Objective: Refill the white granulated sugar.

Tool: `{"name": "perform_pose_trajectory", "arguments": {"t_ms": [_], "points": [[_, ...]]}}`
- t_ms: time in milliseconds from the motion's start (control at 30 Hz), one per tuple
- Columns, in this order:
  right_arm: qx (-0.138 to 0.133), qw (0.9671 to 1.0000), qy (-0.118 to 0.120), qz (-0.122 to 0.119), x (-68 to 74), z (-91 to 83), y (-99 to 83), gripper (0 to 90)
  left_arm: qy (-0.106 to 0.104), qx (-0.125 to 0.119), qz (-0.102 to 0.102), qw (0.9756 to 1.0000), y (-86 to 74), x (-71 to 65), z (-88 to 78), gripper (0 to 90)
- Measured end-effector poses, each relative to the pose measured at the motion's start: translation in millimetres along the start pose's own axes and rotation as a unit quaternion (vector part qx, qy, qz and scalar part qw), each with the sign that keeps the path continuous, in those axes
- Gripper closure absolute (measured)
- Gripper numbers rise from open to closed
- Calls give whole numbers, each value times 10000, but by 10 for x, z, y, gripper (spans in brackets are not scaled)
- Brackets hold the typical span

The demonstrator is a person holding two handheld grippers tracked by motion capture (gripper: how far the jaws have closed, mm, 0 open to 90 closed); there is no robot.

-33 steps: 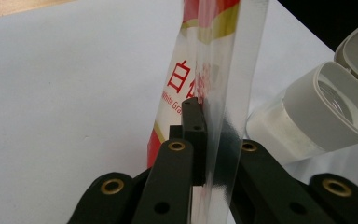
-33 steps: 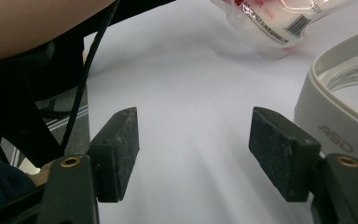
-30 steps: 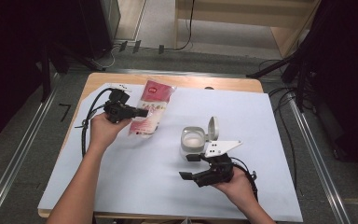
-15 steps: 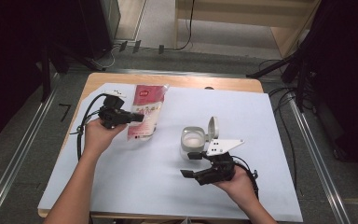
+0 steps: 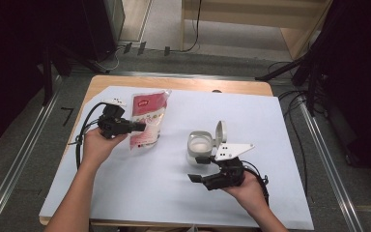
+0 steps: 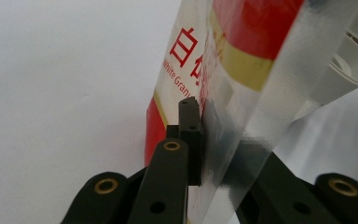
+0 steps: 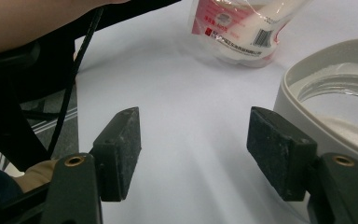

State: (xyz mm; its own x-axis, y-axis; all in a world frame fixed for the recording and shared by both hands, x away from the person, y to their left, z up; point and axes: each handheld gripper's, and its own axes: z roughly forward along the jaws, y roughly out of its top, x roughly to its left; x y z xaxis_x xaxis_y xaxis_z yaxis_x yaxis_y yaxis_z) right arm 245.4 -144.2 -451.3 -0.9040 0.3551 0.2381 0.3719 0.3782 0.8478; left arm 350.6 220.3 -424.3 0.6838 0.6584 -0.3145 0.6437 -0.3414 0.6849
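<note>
Bag (image 5: 147,119): at tabletop's far left, long axis running away from person, edge clamped in closed left fingers (image 6: 189,135).
Jar (image 5: 199,145): lid flipped open, right of bag, well apart, just beyond wide-open, empty right gripper (image 5: 200,169).

sugar bag (image 5: 147,118): red-white, upright, far-left; white jar (image 5: 199,145): lid open, centre

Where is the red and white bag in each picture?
High view: the sugar bag lies left of middle, by the left gripper.
Left gripper view: centre to upper right, pinched between the jaws.
Right gripper view: top, right of middle.
Shared landmark: the white jar.
</note>
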Motion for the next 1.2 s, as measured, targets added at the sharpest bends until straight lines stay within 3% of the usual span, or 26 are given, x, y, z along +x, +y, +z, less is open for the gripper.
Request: {"name": "perform_pose_trajectory", "arguments": {"t_ms": [300,667,800,1067,1200], "points": [[62,10000,-15,-46,10,28,-12,361,12,2,-73,10000,-130,-7,-68,851],[70,9999,-82,-41,3,30,-14,363,-83,-32,-90,9999,-155,4,-92,810],[65,9999,-89,-39,-1,20,-14,364,-97,-52,57,9999,-160,2,-118,781],[80,9999,-119,-30,-7,15,-15,367,-74,-52,-17,10000,-189,47,-155,734],[87,9999,-128,-31,-8,18,-14,367,-190,-118,-40,9997,-202,75,-149,696]]}}
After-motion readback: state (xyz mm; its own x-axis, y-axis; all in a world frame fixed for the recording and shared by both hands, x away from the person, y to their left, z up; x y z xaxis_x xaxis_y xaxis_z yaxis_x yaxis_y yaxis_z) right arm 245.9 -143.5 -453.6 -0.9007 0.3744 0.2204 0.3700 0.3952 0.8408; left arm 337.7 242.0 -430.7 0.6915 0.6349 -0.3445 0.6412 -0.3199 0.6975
